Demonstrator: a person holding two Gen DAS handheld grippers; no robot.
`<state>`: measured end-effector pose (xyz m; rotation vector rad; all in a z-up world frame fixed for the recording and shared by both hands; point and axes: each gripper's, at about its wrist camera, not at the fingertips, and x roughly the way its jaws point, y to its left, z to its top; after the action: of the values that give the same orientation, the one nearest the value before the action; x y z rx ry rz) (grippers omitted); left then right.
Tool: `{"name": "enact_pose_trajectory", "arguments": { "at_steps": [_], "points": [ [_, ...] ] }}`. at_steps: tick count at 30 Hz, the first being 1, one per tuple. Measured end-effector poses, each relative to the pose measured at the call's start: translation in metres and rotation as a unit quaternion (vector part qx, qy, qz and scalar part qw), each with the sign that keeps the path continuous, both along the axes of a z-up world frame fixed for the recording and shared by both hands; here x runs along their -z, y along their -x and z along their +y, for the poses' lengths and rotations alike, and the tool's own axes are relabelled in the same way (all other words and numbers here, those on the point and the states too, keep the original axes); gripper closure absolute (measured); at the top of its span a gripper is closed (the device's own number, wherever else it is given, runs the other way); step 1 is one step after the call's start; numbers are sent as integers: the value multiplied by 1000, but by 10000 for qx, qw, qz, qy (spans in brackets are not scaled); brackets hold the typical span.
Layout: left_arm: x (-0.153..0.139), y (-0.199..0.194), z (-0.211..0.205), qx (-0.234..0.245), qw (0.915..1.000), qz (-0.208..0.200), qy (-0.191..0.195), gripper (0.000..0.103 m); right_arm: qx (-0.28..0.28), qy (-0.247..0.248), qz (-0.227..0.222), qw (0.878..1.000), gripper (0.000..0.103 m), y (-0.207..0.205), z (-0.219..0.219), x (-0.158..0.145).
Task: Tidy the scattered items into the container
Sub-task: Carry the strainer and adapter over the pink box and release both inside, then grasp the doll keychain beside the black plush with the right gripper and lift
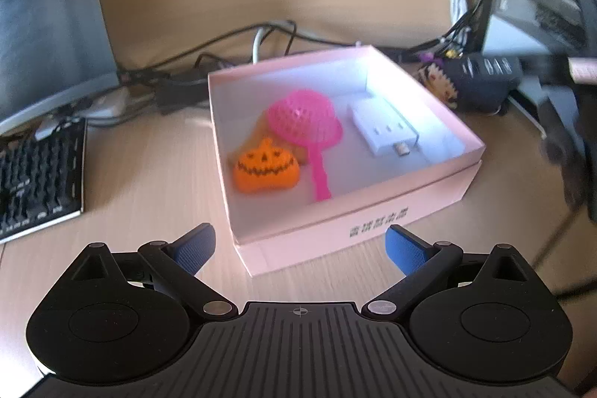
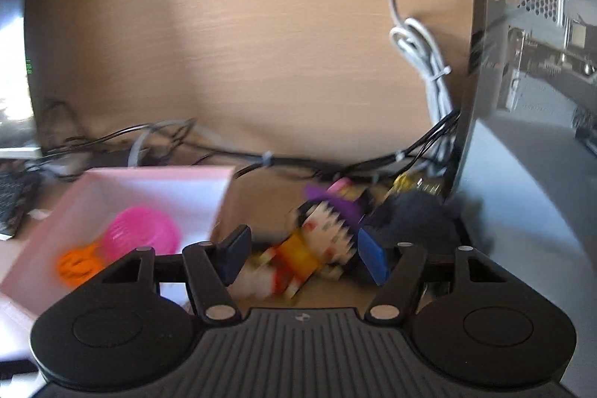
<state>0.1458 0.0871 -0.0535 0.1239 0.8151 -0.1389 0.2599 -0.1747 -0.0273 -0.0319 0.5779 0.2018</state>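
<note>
While left tongs (image 1: 300, 248) frame the box (image 1: 373, 207) — right: figure (image 2: 317, 241).

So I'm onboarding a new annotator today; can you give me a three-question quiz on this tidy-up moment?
1. True or false: the orange pumpkin lies inside the pink box.
2. Which item is still outside the box? A) pink strainer B) white adapter C) blocky figure
3. Fill in: the blue fingers of the right claw stand on either side of the ____, while the left claw is open with nothing between its fingers.

Key: 1 true; 2 C; 3 blocky figure.
</note>
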Motion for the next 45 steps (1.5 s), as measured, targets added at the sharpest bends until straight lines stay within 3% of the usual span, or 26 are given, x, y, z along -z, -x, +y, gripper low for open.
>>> {"name": "enact_pose_trajectory", "arguments": {
  "at_steps": [3,7,11,14,19,22,25,27,32,34,36,38,39,42,45],
  "points": [
    [10,-3,-7,-113,9998,17,-173,3,198,115,126,9997,41,-23,0,6],
    [16,-12,-7,-400,9981,-112,-450,2,288,-83,438,9986,41,-30,-3,18],
    [20,-19,0,-312,9990,60,-310,1,332,-171,542,9978,41,-22,-8,30],
    [22,-19,2,-255,9985,42,-476,1,328,-87,194,9992,41,-17,-6,27],
    [24,-20,9,-401,9982,153,-407,1,417,537,-357,9970,41,-31,10,23],
    [19,-16,12,-261,9995,188,-51,2,370,630,-334,9968,41,-47,14,28],
    [18,-12,14,-27,9986,319,427,2,-28,841,-263,9961,36,-60,21,35],
    [21,-11,10,10,9983,371,448,2,-115,1035,-263,9942,36,-65,25,40],
    [26,-10,9,-19,9976,450,532,1,369,-143,-306,9987,37,-73,2,24],
    [25,-9,11,-1,9970,467,610,1,616,-284,-393,9969,51,-76,-4,20],
    [24,-8,13,21,9963,480,716,1,816,-311,-280,9958,52,-86,-7,21],
    [24,-7,13,71,9958,492,773,1,852,-379,-45,9956,63,-97,-9,27],
    [24,-7,13,97,9957,494,777,1,795,-408,84,9960,78,-102,-10,30],
    [24,-5,12,126,9957,484,779,1,620,-401,66,9973,89,-102,-7,24],
    [24,-2,11,148,9957,466,787,1,583,-407,-234,9972,89,-81,-5,1]
  ]
}}
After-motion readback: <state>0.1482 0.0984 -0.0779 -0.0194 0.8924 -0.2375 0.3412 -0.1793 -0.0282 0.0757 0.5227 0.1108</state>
